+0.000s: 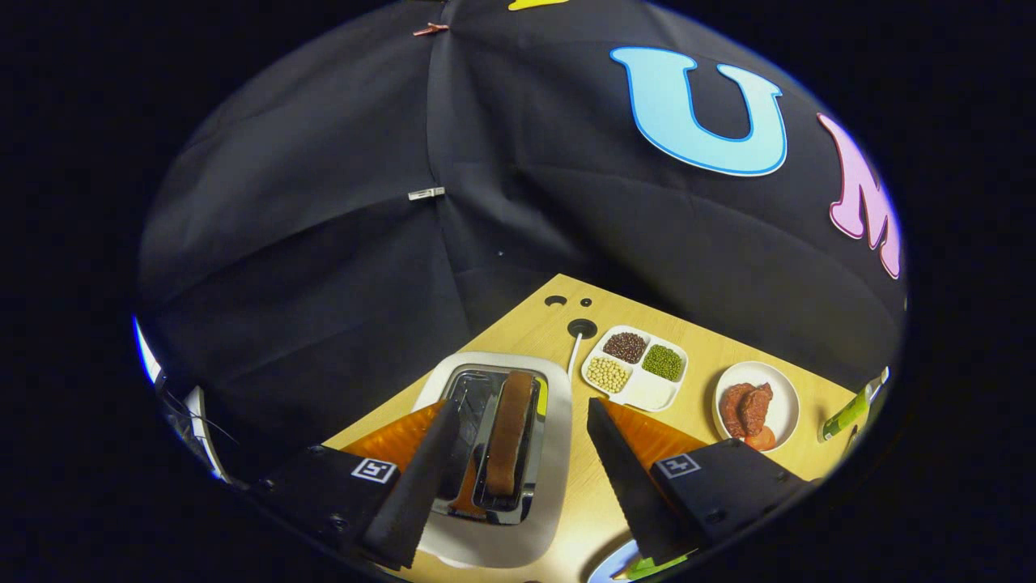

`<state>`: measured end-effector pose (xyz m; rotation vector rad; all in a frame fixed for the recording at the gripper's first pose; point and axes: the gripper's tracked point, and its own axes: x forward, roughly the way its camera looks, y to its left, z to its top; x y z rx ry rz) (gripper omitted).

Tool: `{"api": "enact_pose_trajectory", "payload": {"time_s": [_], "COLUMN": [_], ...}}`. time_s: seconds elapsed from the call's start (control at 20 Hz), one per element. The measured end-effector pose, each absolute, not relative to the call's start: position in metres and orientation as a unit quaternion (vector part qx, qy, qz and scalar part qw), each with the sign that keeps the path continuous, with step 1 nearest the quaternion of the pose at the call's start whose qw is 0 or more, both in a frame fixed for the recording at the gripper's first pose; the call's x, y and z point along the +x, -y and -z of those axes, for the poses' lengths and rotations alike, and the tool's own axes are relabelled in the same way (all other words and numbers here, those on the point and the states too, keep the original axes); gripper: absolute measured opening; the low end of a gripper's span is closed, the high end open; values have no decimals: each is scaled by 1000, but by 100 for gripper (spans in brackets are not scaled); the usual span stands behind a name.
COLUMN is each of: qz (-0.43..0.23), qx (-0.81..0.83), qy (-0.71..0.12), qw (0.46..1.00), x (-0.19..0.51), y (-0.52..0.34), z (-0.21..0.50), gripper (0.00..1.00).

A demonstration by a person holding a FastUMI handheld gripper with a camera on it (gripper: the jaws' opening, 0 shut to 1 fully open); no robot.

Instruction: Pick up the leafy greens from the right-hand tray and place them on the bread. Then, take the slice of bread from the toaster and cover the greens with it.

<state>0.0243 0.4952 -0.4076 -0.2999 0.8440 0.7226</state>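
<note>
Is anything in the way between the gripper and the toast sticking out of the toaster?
Nothing visible is. The gripper is open, its fingers spread on either side of the toaster. The slice of bread stands up out of one slot, between the fingers and slightly ahead, with clear space above it.

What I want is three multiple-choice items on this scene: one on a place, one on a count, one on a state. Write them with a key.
1. Where is the slice of bread relative to the claw?
A. Standing in the toaster, between the fingers
B. Clamped and lifted
C. Far beyond both fingers

2. How many compartments of the divided dish hold beans?
A. Two
B. Three
C. Four

3. What is the claw's state?
A. Shut on the bread
B. Open
C. Shut on nothing

Key: 1 A, the slice stands in one slot; 2 B, one compartment is bare; 3 B, the fingers stand wide apart, touching nothing.
</note>
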Motion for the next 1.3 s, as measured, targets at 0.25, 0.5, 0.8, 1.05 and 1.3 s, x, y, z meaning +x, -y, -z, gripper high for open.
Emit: {"api": "enact_pose_trajectory", "payload": {"time_s": [0.25,0.5,0.8,1.05,1.3], "qz": [-326,-303,-308,-314,-306], "qx": [-151,-162,-155,-158,-125], "qy": [-409,-408,-446,-444,-429], "qw": [839,846,826,824,841], "x": [22,30,14,14,33], "y": [-499,-495,-494,-495,-496], "z": [425,428,436,425,387], "gripper": [83,46,22,17,17]}}
